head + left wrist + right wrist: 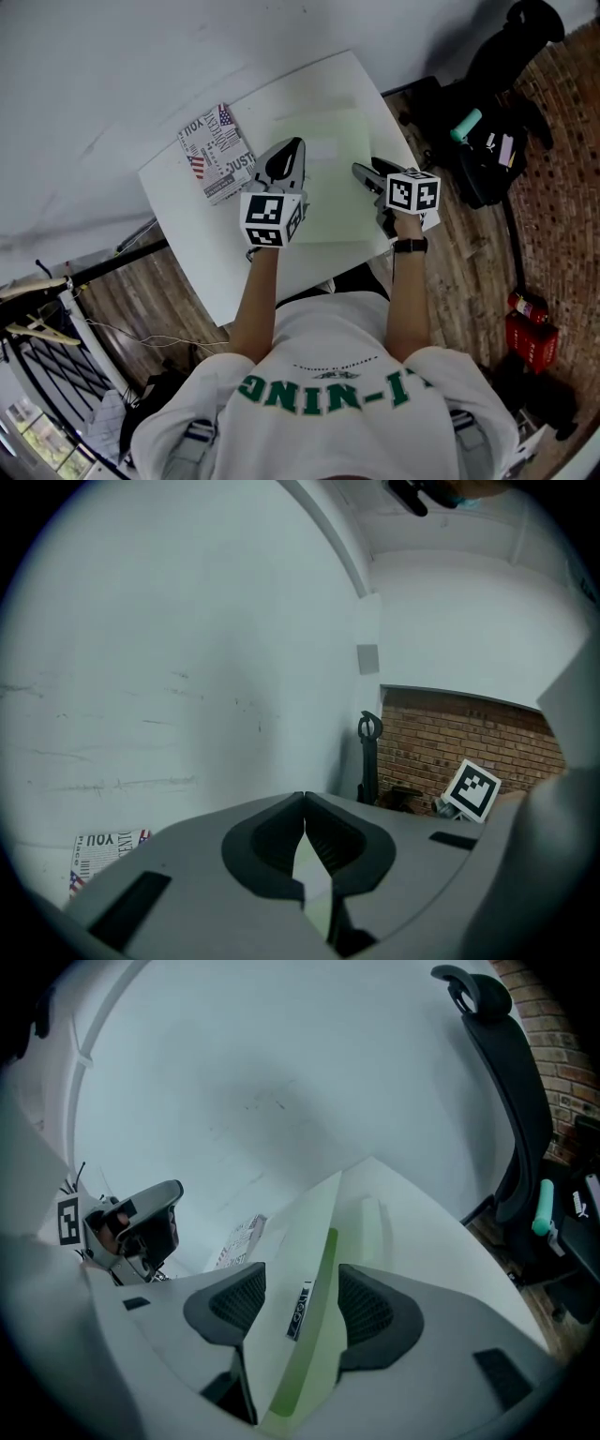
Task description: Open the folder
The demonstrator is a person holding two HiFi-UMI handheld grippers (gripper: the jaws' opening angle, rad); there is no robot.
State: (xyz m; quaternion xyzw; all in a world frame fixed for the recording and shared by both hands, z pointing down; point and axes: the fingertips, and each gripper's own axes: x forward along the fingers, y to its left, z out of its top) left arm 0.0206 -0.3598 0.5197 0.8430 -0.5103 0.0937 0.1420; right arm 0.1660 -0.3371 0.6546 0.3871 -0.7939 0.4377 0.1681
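Where things are cut off: the near edge of the pale green flat plastic folder [330, 199] runs under the right gripper [300, 1277]; a small red object [530, 333] on the floor at right is too small to name.
Left gripper [305, 801]: jaw tips meet, nothing seen clamped; over the folder's left edge.
Right gripper: jaws partway apart, folder edge between them; pad contact unclear.
Folder: flat, right of table centre.
Surface: white square table [187, 220]; printed flag-and-lettering booklet [217, 153] far left, apart from the folder.
Room: white wall [112, 66] far; wood plank floor [178, 291]; black office chair [487, 122] at right, by brick wall [469, 733].
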